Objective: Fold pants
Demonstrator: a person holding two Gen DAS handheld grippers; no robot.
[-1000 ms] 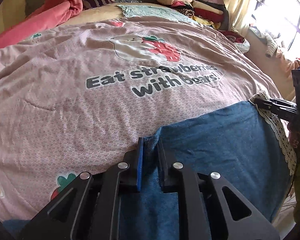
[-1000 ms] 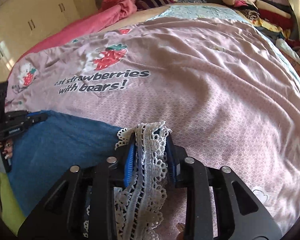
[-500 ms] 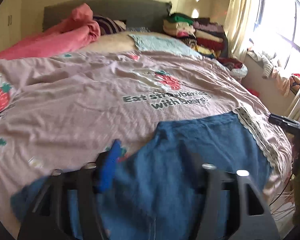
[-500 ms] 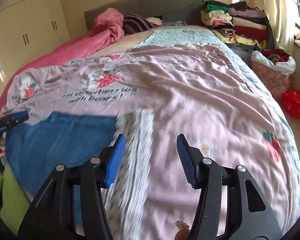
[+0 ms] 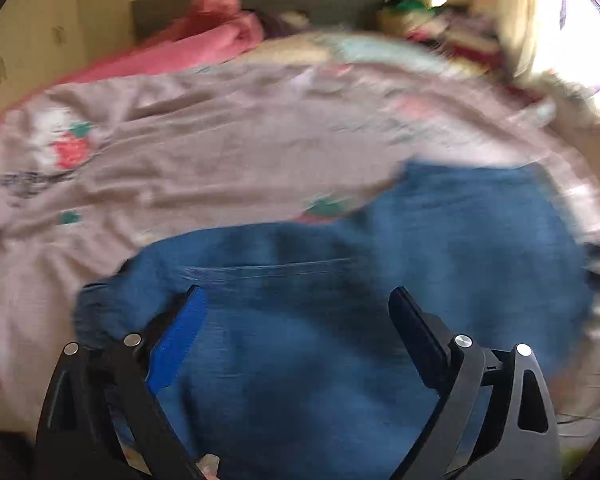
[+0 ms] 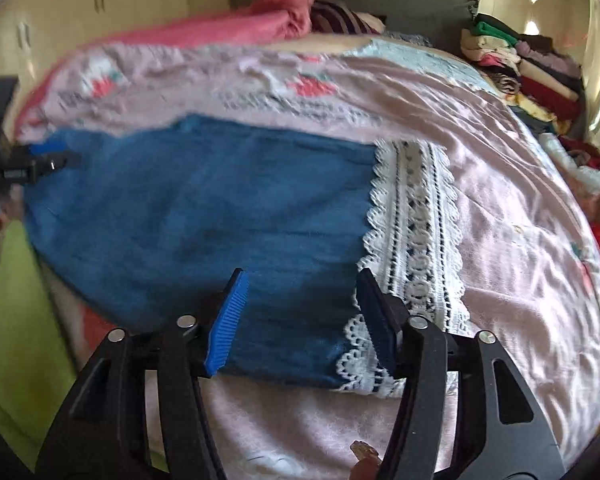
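The blue pants (image 6: pixel 204 208) lie flat on the pink bedspread (image 6: pixel 500 184), with a white lace hem (image 6: pixel 416 220) at their right end. They also show in the blurred left wrist view (image 5: pixel 340 300). My left gripper (image 5: pixel 296 312) is open and empty, above the blue cloth; it also shows in the right wrist view (image 6: pixel 48 156) at the pants' far left edge. My right gripper (image 6: pixel 300 284) is open and empty, over the pants' near edge, next to the lace.
A pink blanket (image 6: pixel 260 20) is bunched at the headboard. Folded clothes (image 6: pixel 520 64) are stacked at the bed's far right. A green cloth (image 6: pixel 12 320) hangs at the lower left. Cupboards (image 6: pixel 100 0) stand behind the bed.
Both grippers let go of the pants and opened. Both pulled back toward the near edge; the pants now lie flat on the bed. The left view swung left.
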